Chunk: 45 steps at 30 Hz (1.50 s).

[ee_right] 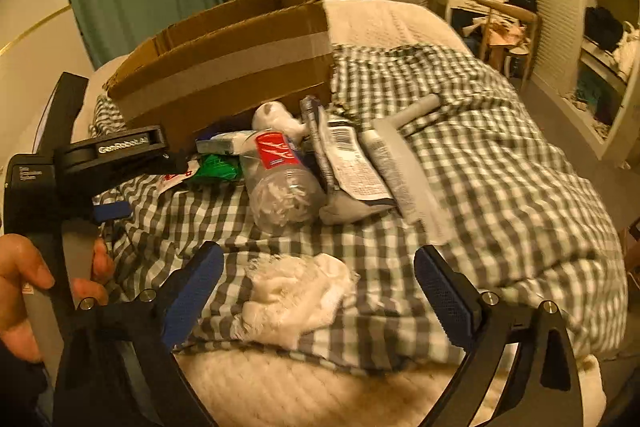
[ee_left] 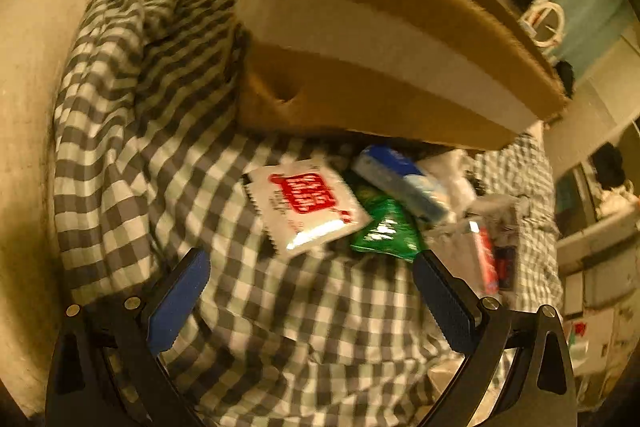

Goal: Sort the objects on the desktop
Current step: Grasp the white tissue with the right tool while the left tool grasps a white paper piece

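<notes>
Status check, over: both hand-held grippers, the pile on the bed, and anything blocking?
Left hand-held gripper open, empty, facing white packet. Right hand-held gripper open, empty, over white cloth. Pile beside cardboard box. Plastic bottle lies across the pile.

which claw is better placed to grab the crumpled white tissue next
Right, probably. The crumpled white tissue lies directly ahead of the open right claw, between its blue pads. The open left claw faces the white sachet with red label beside the brown cardboard box instead.
</notes>
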Available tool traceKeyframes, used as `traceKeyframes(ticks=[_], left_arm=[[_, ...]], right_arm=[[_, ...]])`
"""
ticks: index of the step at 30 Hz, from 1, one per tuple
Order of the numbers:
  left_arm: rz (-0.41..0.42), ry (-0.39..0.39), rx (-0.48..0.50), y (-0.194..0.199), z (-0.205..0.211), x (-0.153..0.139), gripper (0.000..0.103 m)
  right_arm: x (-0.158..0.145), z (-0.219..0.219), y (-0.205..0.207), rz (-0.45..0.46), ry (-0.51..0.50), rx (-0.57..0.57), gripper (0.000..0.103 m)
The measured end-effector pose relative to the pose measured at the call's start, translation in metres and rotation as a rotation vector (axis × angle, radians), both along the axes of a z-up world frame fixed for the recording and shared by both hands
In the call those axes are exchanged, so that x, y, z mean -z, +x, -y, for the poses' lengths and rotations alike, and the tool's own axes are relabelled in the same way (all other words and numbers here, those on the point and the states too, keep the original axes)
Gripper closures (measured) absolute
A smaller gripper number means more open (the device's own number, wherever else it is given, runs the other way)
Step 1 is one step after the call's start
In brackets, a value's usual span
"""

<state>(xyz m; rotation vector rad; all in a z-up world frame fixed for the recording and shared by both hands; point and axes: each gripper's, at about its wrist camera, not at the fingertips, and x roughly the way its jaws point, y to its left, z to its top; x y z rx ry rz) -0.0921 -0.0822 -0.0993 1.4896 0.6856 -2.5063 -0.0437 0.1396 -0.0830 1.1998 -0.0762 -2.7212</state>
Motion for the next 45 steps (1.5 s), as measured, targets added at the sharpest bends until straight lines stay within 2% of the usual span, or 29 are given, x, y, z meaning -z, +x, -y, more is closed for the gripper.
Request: traceKeyframes(ticks=[3,5,7,9,11,14,19,23,26,28,29,31,32,36,38,41,45], left_arm=[[-0.001,-0.043,0.006,-0.003,-0.005,0.001,0.000],[0.003,-0.083,0.033,-0.007,-0.012,0.002,0.000],[0.017,-0.111,0.058,-0.012,-0.018,0.005,0.000],[0.021,-0.136,0.069,-0.016,-0.021,0.007,0.000],[-0.001,-0.166,0.069,-0.019,-0.022,0.005,0.000],[-0.006,-0.208,0.066,-0.024,-0.021,0.003,0.000],[0.008,-0.130,0.036,-0.033,-0.010,0.006,0.000],[0.057,-0.138,0.072,-0.039,-0.014,0.014,0.005],[0.052,-0.102,0.060,-0.042,-0.010,0.012,0.026],[0.065,-0.097,0.039,-0.042,-0.005,0.013,0.044],[0.075,-0.085,0.029,-0.041,0.001,0.013,0.049],[0.084,-0.046,0.010,-0.040,0.010,0.016,0.067],[0.081,-0.028,0.005,-0.040,0.012,0.015,0.067],[0.061,0.030,-0.020,-0.028,0.032,0.009,0.084],[0.031,0.080,-0.012,-0.022,0.034,0.002,0.092],[-0.025,0.123,0.039,-0.004,0.030,-0.016,0.094],[-0.093,0.096,0.105,-0.003,0.035,-0.030,0.095]], right_arm=[[0.010,0.002,-0.010,0.025,-0.026,-0.020,0.028],[0.019,0.003,-0.017,0.055,-0.035,-0.028,0.055],[0.029,0.002,-0.021,0.080,-0.047,-0.035,0.066],[0.035,0.001,-0.023,0.091,-0.056,-0.043,0.068],[0.039,-0.003,-0.025,0.096,-0.080,-0.049,0.077],[0.043,-0.006,-0.027,0.110,-0.109,-0.057,0.077],[0.048,-0.011,-0.030,0.124,-0.142,-0.056,0.077],[0.048,-0.014,-0.029,0.130,-0.159,-0.051,0.077],[0.045,-0.015,-0.026,0.126,-0.151,-0.050,0.077],[0.042,-0.016,-0.024,0.128,-0.145,-0.046,0.077],[0.040,-0.016,-0.022,0.128,-0.141,-0.044,0.077],[0.038,-0.016,-0.021,0.131,-0.132,-0.043,0.077],[0.037,-0.016,-0.020,0.131,-0.125,-0.042,0.077],[0.029,-0.014,-0.014,0.118,-0.091,-0.029,0.078],[0.024,-0.016,-0.010,0.097,-0.089,-0.022,0.094],[0.013,-0.019,-0.004,0.058,-0.084,0.001,0.095],[0.003,-0.020,0.002,0.042,-0.083,0.010,0.096]])
